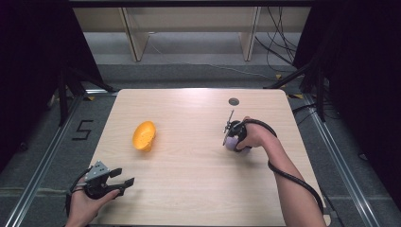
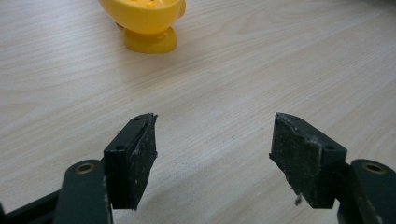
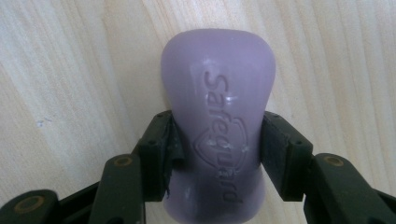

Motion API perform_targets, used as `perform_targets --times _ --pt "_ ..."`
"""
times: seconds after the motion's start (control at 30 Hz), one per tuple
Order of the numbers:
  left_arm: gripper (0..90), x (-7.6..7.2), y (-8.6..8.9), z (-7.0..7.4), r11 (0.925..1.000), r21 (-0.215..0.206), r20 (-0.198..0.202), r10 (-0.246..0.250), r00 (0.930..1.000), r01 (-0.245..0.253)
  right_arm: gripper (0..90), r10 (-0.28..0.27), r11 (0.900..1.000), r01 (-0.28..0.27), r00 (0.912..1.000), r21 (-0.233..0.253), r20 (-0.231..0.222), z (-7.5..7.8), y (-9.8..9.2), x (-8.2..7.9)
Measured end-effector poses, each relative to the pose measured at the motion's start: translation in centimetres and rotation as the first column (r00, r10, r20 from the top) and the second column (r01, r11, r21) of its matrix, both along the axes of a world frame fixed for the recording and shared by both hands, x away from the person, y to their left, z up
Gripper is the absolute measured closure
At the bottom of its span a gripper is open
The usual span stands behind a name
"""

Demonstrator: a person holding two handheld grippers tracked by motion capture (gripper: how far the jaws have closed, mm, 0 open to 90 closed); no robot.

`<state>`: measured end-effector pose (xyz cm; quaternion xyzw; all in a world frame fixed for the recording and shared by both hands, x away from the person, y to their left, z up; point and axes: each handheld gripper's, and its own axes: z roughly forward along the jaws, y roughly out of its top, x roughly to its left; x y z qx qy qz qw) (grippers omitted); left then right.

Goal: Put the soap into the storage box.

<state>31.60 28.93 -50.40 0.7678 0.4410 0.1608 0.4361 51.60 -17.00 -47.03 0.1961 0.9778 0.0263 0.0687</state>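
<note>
Purple soap [image 1: 231, 143] is sitting in the right gripper [image 1: 232, 140] at the right of the pale wooden tabletop [image 1: 198, 189] in the high view, well apart from the yellow soap dish [image 1: 144, 135], which is lying left of centre. The left gripper [image 1: 120, 180] is hovering over the near left corner, pointing right, its jaws apart and holding nothing. Judging from this, the pickup is done and the carry to the dish is still to come, if the dish is indeed where the bar is going.

In the left gripper view, the left gripper [image 2: 212, 149] is showing its jaws spread wide over bare wood, with the yellow soap dish [image 2: 147, 21] standing on its foot farther off, its hollow out of frame, so I cannot tell what it contains.

In the right gripper view, the right gripper [image 3: 217, 154] is clamping its jaws on the two long sides of the purple soap [image 3: 217, 116]. The bar's long axis is running straight along the jaws and away from the hand, its rounded wider end pointing outward and its lettered face turned to the camera. Whether it is touching the wood beneath, I cannot tell.
</note>
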Motion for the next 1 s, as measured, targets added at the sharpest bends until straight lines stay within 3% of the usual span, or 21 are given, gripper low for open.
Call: perform_targets --times 0.07,0.1,0.2,0.37,0.4,0.57,0.7,0.73,0.87,0.9,0.93,0.97,1.0 --pt "30.2 0.0 0.1 0.0 0.9999 0.013 0.002 0.005 1.0 -0.005 48.6 0.021 1.0 -0.021 0.9998 0.005 0.002 -0.1 -0.1 0.2" --pt "30.2 0.0 0.0 0.0 0.9999 0.012 0.001 0.006 1.0 -0.006 48.5 -0.008 1.0 0.008 1.0 -0.004 0.001 -0.1 0.0 0.0" --pt "30.1 0.1 0.1 0.0 0.9999 0.015 0.001 -0.004 1.0 0.004 48.2 -0.01 1.0 0.01 0.9999 -0.013 -0.003 -0.1 0.0 0.0" --pt "30.1 0.0 0.1 0.0 1.0 0.006 0.001 -0.001 1.0 0.001 48.4 0.021 1.0 -0.021 0.9997 -0.009 -0.014 -0.3 0.0 0.3" --pt "30.1 0.0 0.0 0.0 0.9999 0.015 0.0 0.005 1.0 -0.005 49.0 -0.003 1.0 0.003 1.0 -0.01 -0.009 -0.2 0.0 0.2" --pt "30.3 0.0 0.0 0.0 0.9999 0.009 -0.003 -0.007 1.0 0.007 50.1 0.006 1.0 -0.006 1.0 -0.001 -0.005 -0.2 0.2 0.1" --pt "30.3 0.0 0.0 0.0 0.9999 0.009 -0.001 -0.006 1.0 0.006 50.3 -0.026 1.0 0.026 0.9996 0.001 -0.01 -0.1 0.1 0.0" --pt "30.3 0.0 0.0 0.0 0.9999 0.01 -0.001 -0.007 1.0 0.007 50.4 0.002 1.0 -0.002 0.9999 0.012 -0.012 -0.2 0.0 0.2" --pt "30.4 0.0 0.0 0.0 0.9999 0.01 -0.001 -0.008 1.0 0.008 50.5 -0.037 0.999 0.037 0.9992 0.036 -0.013 0.0 -0.1 -0.3" --pt "30.5 0.0 0.0 0.0 0.9999 0.01 -0.001 -0.007 1.0 0.007 50.5 -0.023 0.999 0.024 0.9996 0.043 -0.014 0.0 -0.2 -0.3" --pt "30.6 0.0 0.0 0.0 0.9999 0.009 0.0 -0.008 1.0 0.008 50.5 -0.055 0.998 0.055 0.9984 0.033 -0.011 0.2 0.0 -0.7" --pt "30.6 0.0 0.0 0.0 1.0 0.007 0.002 -0.007 1.0 0.007 50.5 -0.051 0.998 0.052 0.9984 0.039 -0.024 0.3 -0.1 -0.8" --pt "30.8 -0.1 -0.1 0.0 1.0 -0.001 0.001 0.001 1.0 -0.001 50.5 -0.009 0.999 0.009 0.9999 0.046 -0.01 0.3 -0.2 -0.8"
